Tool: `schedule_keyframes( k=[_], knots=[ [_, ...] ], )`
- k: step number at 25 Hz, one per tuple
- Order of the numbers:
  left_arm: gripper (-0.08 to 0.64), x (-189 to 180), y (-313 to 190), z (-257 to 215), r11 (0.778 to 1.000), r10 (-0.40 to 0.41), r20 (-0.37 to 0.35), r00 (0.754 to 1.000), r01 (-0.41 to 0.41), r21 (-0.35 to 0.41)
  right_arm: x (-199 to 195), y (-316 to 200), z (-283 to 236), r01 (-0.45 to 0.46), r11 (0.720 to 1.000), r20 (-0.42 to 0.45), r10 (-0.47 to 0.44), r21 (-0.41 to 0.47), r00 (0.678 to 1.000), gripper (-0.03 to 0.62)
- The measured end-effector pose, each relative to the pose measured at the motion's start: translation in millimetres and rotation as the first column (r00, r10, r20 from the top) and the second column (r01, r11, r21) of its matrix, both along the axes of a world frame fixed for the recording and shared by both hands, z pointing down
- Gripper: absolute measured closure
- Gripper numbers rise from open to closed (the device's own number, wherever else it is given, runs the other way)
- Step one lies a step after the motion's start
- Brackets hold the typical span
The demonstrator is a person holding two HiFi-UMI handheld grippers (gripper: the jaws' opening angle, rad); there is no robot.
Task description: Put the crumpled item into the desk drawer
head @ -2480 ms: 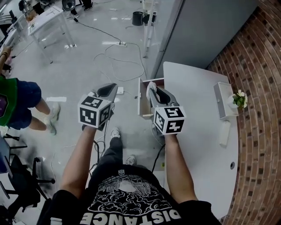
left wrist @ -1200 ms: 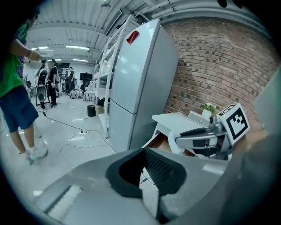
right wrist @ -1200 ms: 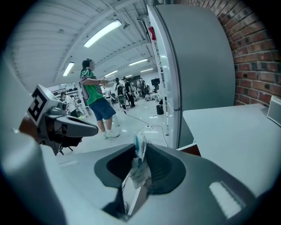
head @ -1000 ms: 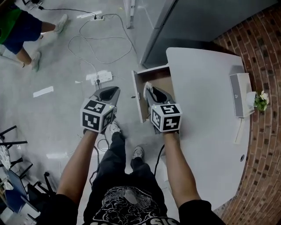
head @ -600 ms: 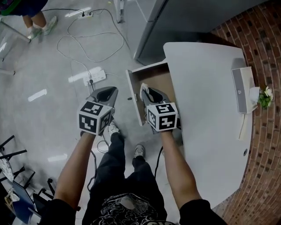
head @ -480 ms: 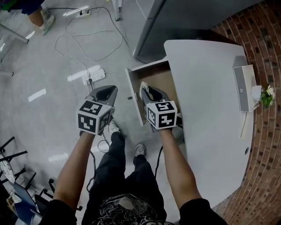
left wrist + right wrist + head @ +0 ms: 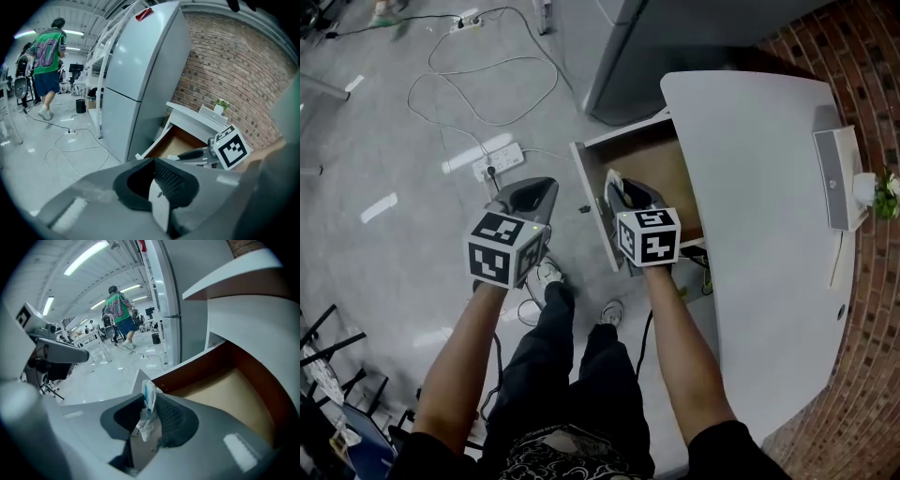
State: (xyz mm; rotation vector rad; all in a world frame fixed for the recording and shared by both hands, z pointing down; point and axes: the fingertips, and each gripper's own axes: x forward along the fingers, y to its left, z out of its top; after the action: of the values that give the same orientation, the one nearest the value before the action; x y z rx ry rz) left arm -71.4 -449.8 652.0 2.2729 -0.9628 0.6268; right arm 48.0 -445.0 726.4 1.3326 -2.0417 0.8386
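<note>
The right hand-held gripper is pinching the crumpled paper just over the front edge of the open drawer in the bench. Next it is needing to reach in and let go. The left hand-held gripper is pressed together, empty. Since a moment ago the pinch is staying the same, and more of the drawer is showing.

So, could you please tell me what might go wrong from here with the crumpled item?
The crumpled item, pinched in the right gripper, hangs close to the front panel of the drawer; released now, it might land on the floor. It may also cling to the pads.
</note>
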Motion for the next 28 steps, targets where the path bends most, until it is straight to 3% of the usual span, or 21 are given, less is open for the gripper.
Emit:
schedule_keyframes(
  k=[16,28],
  knots=[
    [0.561,16.1,-1.5,13.5,1.0,0.03,-0.013,0.999,-0.03,-0.006,15.9,4.1,19.7,-0.043,0.999,-0.008,0.043,-0.007,0.999,0.489],
    [0.561,13.6,3.8,8.7,0.999,0.03,-0.011,0.999,-0.03,-0.013,24.5,12.6,12.6,-0.034,0.999,-0.044,0.033,-0.011,0.998,0.415]
  ],
)
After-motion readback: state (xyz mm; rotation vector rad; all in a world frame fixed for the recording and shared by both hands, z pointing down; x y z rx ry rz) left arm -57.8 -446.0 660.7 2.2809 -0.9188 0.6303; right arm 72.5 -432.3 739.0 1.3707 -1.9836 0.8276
